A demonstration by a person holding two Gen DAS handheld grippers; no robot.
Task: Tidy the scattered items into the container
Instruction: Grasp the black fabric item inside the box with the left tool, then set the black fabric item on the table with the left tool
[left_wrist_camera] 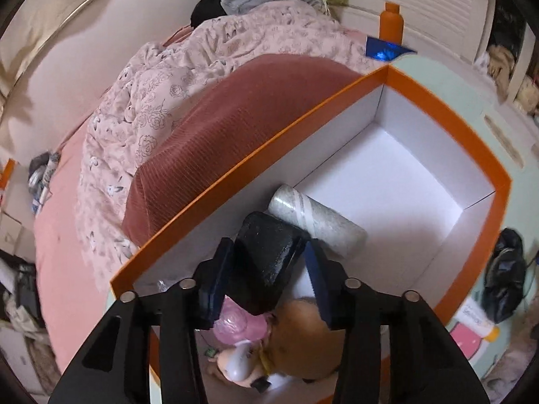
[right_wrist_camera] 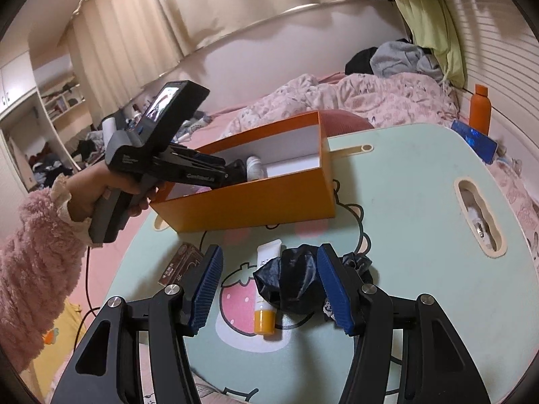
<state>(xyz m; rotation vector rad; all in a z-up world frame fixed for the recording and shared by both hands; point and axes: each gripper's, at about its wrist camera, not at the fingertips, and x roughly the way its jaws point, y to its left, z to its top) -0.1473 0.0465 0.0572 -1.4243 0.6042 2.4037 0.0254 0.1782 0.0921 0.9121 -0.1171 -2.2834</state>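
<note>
The left gripper (left_wrist_camera: 269,269) is reaching into the orange box (left_wrist_camera: 448,118), its blue pads set either side of a black glossy case (left_wrist_camera: 266,269); whether both pads are pressing it cannot be told. Just beyond the case, a speckled grey roll (left_wrist_camera: 320,222) is lying on the box's white floor. Below the gripper, a crinkled pink wrapper (left_wrist_camera: 239,323) and a tan rounded object (left_wrist_camera: 303,340) are sitting in the near end; their identity is unclear.

The right gripper (right_wrist_camera: 269,289) is hovering with jaws wide apart over the mint-green worktop (right_wrist_camera: 404,202), framing a crumpled black plastic bag (right_wrist_camera: 293,279) and a white tube with an orange cap (right_wrist_camera: 264,303). A small brown carton (right_wrist_camera: 182,262) with unreadable print is lying just left of it. A strawberry cartoon is decorating the worktop.

Behind the box, a bed (right_wrist_camera: 215,124) is carrying a floral pink quilt (right_wrist_camera: 370,97); an orange bottle (right_wrist_camera: 480,111) is standing by the wall, a blue packet (right_wrist_camera: 475,139) near it. Cream curtains (right_wrist_camera: 134,33) are hanging beyond.
</note>
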